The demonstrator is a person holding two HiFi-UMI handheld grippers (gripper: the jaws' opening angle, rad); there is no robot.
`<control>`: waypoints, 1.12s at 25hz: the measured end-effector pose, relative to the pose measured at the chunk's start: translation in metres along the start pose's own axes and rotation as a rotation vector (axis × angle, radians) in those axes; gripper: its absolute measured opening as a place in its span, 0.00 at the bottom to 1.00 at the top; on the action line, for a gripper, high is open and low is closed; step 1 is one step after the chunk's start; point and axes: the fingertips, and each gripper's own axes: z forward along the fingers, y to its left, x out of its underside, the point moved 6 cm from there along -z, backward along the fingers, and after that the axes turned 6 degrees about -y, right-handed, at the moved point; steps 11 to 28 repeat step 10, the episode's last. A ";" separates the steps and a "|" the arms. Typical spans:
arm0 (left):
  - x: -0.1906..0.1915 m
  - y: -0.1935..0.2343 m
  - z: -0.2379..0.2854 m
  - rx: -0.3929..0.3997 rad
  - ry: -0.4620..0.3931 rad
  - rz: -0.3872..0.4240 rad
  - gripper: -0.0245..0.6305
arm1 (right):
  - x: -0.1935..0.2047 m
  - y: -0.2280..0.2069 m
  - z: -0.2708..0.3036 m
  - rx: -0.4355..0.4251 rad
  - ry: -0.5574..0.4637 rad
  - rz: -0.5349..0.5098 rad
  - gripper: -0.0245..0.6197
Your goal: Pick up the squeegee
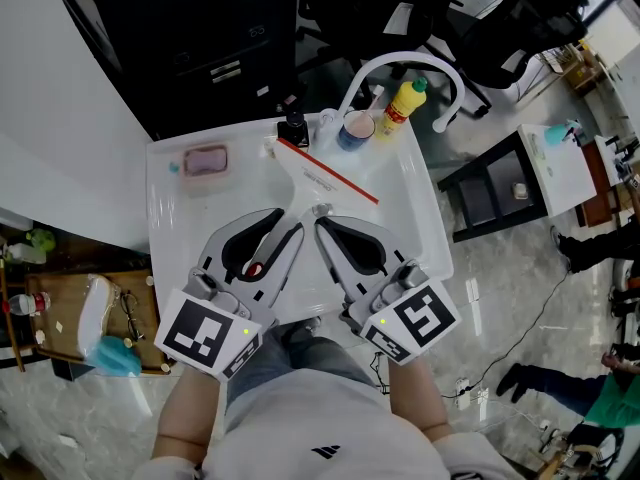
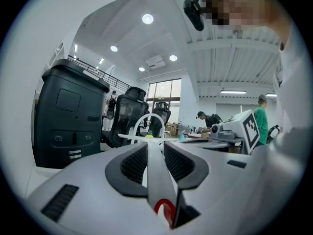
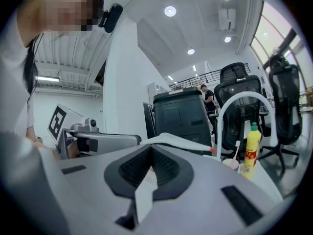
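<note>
A white squeegee [image 1: 325, 178] with a red blade edge lies flat in the white sink [image 1: 420, 198], its handle pointing back toward me. I hold both grippers level over the sink's front part, short of the squeegee. My left gripper [image 1: 290, 224] stands slightly open; in the left gripper view a narrow white gap runs between its dark pads toward the squeegee [image 2: 146, 138] ahead. My right gripper [image 1: 322, 214] looks shut with its tips together, and the squeegee [image 3: 183, 143] lies just beyond them. Neither gripper holds anything.
At the sink's back rim stand a white arched faucet [image 1: 400, 63], a yellow bottle [image 1: 402, 106], a cup [image 1: 356, 128] and a black dispenser [image 1: 293, 128]. A pink sponge [image 1: 205, 161] lies at the back left. A black cabinet [image 1: 200, 38] stands behind.
</note>
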 end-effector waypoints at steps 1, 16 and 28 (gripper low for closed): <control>0.000 0.000 0.000 0.000 -0.001 0.000 0.21 | 0.000 0.000 0.000 0.000 0.000 -0.001 0.05; -0.002 0.001 -0.001 0.001 -0.002 0.004 0.21 | -0.002 0.000 0.001 0.004 -0.003 -0.005 0.05; -0.002 0.001 -0.001 0.001 -0.002 0.004 0.21 | -0.002 0.000 0.001 0.004 -0.003 -0.005 0.05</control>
